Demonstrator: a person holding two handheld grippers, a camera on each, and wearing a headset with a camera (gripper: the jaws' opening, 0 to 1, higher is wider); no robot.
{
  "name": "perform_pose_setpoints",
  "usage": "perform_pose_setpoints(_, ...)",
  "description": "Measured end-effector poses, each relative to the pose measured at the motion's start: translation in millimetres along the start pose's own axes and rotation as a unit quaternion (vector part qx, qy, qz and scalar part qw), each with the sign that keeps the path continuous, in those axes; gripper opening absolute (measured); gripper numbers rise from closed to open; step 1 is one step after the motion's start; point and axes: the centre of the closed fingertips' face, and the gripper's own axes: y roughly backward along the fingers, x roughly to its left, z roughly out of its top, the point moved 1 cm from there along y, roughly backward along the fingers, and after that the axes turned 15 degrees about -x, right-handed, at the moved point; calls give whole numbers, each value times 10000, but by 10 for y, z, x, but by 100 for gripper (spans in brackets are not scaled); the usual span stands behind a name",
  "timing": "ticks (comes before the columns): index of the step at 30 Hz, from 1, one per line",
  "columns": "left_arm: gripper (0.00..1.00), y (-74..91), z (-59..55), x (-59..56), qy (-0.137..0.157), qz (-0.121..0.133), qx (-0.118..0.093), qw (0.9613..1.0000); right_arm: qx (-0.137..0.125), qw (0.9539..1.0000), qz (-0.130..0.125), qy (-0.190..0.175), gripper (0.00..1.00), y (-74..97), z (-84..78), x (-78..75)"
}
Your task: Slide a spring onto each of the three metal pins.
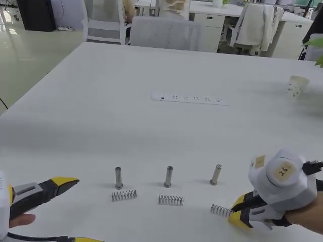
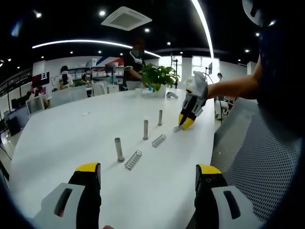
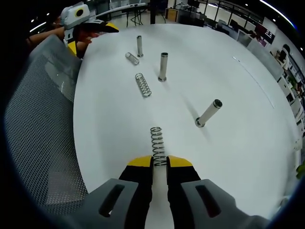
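Three metal pins stand in a row on the white table (image 1: pixel 151 136): left pin (image 1: pixel 118 178), middle pin (image 1: pixel 168 176), right pin (image 1: pixel 216 174). In front of each lies a spring: left spring (image 1: pixel 124 195), middle spring (image 1: pixel 171 200), right spring (image 1: pixel 220 210). My right gripper (image 1: pixel 235 212) sits low at the right spring's near end. In the right gripper view its jaws (image 3: pixel 159 164) are closed on the end of that spring (image 3: pixel 157 140), which still lies flat beside the nearest pin (image 3: pixel 208 113). My left gripper (image 2: pixel 148 191) is open and holds nothing, short of the left pin (image 2: pixel 118 149).
A white power strip (image 1: pixel 188 99) lies mid-table and a paper cup (image 1: pixel 298 85) stands at the far right. A grey mesh chair back (image 3: pixel 43 119) is close to the table's near edge. A potted plant (image 2: pixel 159 76) stands at the table's far end.
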Motion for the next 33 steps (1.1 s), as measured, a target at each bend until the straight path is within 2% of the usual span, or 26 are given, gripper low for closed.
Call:
perform_pose_setpoints(11, 77, -4, 8, -48, -6, -90, 7, 10000, -18, 10000, 52, -8, 8, 26, 86, 41)
perform_pose_setpoints(22, 76, -60, 19, -124, -43, -295, 48, 9995, -121, 9997, 165, 94, 8, 28, 305, 102)
perform_pose_setpoints(33, 74, -162, 85, -156, -111, -469, 27, 9988, -153, 9988, 356, 298, 8, -16, 523, 189)
